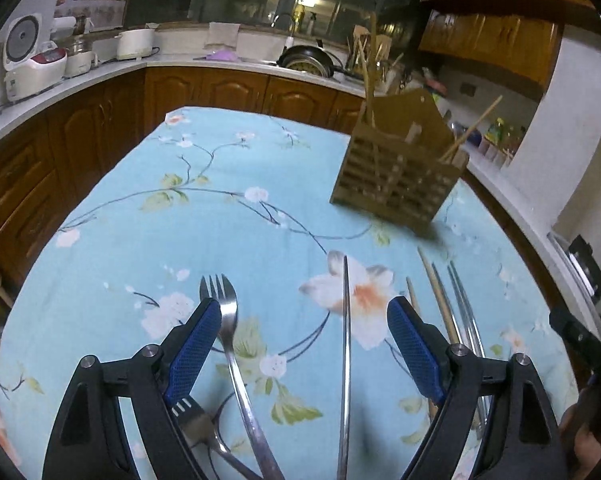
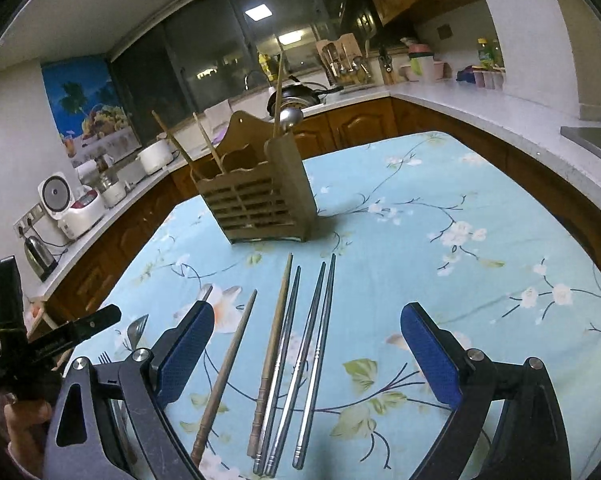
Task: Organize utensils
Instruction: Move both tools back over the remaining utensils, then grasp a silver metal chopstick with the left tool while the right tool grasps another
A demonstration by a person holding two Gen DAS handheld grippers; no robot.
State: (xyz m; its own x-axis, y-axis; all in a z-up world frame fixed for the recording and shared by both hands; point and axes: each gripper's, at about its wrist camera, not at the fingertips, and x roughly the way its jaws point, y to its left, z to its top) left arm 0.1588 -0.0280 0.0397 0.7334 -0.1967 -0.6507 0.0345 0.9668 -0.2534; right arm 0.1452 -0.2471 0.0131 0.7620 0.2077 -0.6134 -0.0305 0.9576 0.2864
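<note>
Utensils are lying loose on a floral blue tablecloth (image 1: pixel 220 208) while both hand-held grippers are hovering above them with nothing between their pads. In the left wrist view, the left gripper (image 1: pixel 304 312) is standing wide apart at the bottom of the frame; a metal fork (image 1: pixel 230 332) is running up just beside its left blue pad, a second fork (image 1: pixel 198 426) is peeking out lower down under that finger, and a single metal chopstick (image 1: pixel 345 360) is lying in the gap, untouched. In the right wrist view, the right gripper (image 2: pixel 306 322) is likewise spread and grasping nothing, its fingers framing two wooden chopsticks (image 2: pixel 274 352) and three metal chopsticks (image 2: pixel 312 352) that are lying side by side, pointing toward the upper centre of the frame. A slatted wooden utensil holder (image 2: pixel 256 200) is standing upright beyond their tips, in the upper middle of that view and the upper right of the left view, already holding a few wooden sticks and a spoon (image 2: pixel 291 117). A kitchen counter (image 2: pixel 480 100) is curving behind the table.
</note>
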